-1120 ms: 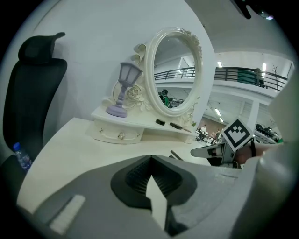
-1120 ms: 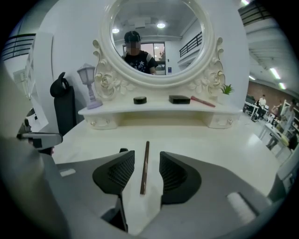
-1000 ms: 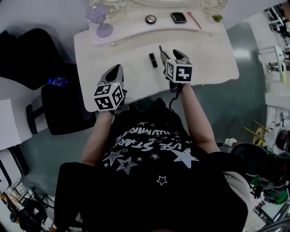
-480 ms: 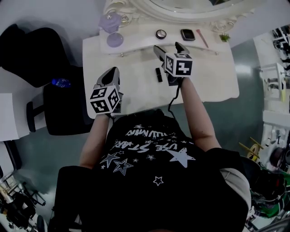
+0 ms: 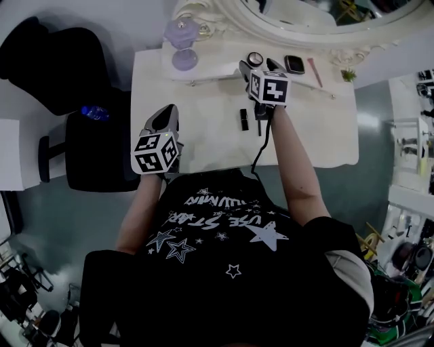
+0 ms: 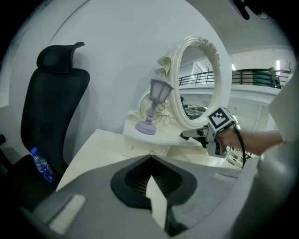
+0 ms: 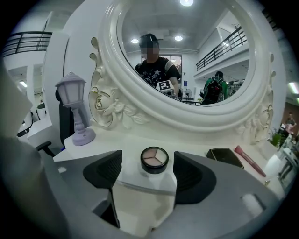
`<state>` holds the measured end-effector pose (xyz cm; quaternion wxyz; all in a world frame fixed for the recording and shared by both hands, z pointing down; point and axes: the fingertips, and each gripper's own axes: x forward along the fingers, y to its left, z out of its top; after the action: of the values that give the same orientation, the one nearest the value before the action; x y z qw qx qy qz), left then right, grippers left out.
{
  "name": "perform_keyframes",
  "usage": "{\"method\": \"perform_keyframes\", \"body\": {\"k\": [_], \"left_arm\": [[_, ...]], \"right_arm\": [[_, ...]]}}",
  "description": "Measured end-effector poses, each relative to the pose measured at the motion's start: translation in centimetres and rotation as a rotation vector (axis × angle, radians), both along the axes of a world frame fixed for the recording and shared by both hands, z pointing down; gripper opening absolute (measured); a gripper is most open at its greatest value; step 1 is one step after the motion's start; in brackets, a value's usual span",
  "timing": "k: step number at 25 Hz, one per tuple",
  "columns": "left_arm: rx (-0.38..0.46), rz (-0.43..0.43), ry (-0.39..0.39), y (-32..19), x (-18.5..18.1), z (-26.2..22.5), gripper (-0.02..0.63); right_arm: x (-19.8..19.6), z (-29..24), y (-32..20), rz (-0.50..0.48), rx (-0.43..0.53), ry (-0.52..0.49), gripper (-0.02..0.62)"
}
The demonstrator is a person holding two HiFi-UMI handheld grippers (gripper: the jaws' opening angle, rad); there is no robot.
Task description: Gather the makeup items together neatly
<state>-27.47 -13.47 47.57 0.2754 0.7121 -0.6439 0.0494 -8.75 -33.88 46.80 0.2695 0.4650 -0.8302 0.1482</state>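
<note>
Head view: I'm looking down on the white vanity table (image 5: 203, 129). My left gripper (image 5: 168, 112) hovers over its near left part, jaws narrow and together. My right gripper (image 5: 260, 66) is out at the raised shelf (image 5: 217, 66), jaws apart, with the round eyeshadow compact (image 5: 255, 59) at their tips. Further right on the shelf sit a dark rectangular compact (image 5: 293, 64) and a pink brush (image 5: 315, 72); the brush lies at a slant to the shelf edge. The black lipstick (image 5: 243, 119) lies flat on the lower tabletop, well apart from the shelf items, its long axis running straight from the person toward the mirror (image 5: 285, 20). A lavender lantern lamp (image 5: 182, 41) stands at the shelf's left end.

Left gripper view: the jaws meet at the tip with nothing between them, aimed across the table toward the lamp and mirror; a black chair (image 6: 51, 102) with a blue bottle (image 6: 42, 164) stands to the left.

Right gripper view: the jaws stand fairly wide and have just been closing. The eyeshadow compact lies flat, pans up, in the gap at the tips, with neither pad touching it. The dark compact and the brush lie off to the right, the brush's long axis angled toward the right edge
</note>
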Motion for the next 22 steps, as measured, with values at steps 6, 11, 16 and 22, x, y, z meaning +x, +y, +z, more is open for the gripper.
{"method": "perform_keyframes", "body": {"k": [6,11,16,22], "left_arm": [[-0.009,-0.012,-0.002,0.5,-0.3,0.1,0.002],[-0.016,-0.019,-0.004,1.0,-0.7,0.3,0.002],[-0.022,-0.020,-0.004,1.4,-0.7,0.6,0.003],[-0.017,-0.006,-0.009,1.1,0.0,0.3,0.002]], "right_arm": [[0.1,0.5,-1.4,0.028,-0.020,0.020,0.329],[0.0,1.4,-1.8,0.040,-0.041,0.032,0.263],[-0.2,1.4,-1.8,0.015,-0.042,0.024,0.245],[-0.3,0.8,-1.2,-0.015,-0.030,0.028,0.244]]}}
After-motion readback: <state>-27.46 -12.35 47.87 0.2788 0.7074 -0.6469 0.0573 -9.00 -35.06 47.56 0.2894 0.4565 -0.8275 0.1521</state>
